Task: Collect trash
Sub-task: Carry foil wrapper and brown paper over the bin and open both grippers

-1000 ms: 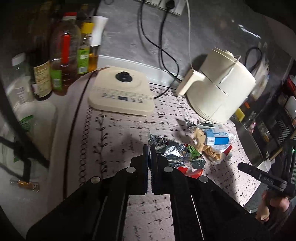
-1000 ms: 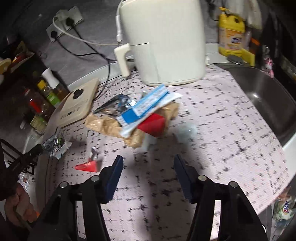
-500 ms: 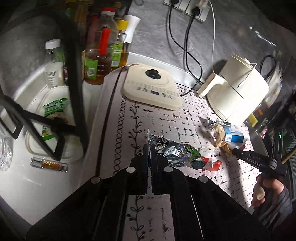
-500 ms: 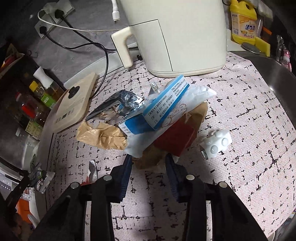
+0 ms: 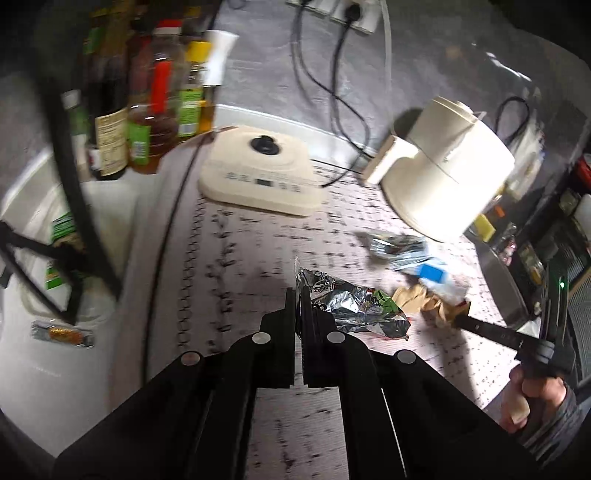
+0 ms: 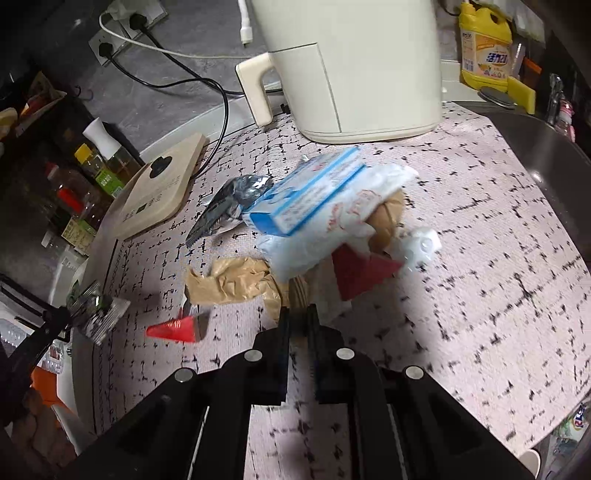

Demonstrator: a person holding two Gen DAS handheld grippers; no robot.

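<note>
My left gripper (image 5: 298, 295) is shut on a crumpled silver foil wrapper (image 5: 351, 304) and holds it above the patterned mat (image 5: 240, 266); it also shows at the left of the right wrist view (image 6: 94, 308). My right gripper (image 6: 298, 314) is shut on the brown paper bag (image 6: 236, 282) at the near edge of a trash pile. On the pile lie a blue and white box (image 6: 306, 199), a white plastic bag (image 6: 325, 236), a red piece (image 6: 360, 269) and a silver wrapper (image 6: 225, 206). A small red wrapper (image 6: 173, 328) lies apart on the left.
A cream air fryer (image 6: 354, 62) stands behind the pile. A flat cream appliance (image 5: 258, 181) and several bottles (image 5: 155, 110) are at the back left. A sink (image 6: 546, 162) and a yellow detergent bottle (image 6: 484, 48) are at the right. Cables run to wall sockets (image 5: 332, 14).
My right gripper has closed from open onto the brown paper bag, and the pile has shifted. My left gripper keeps hold of the foil wrapper and has swung back towards the pile.
</note>
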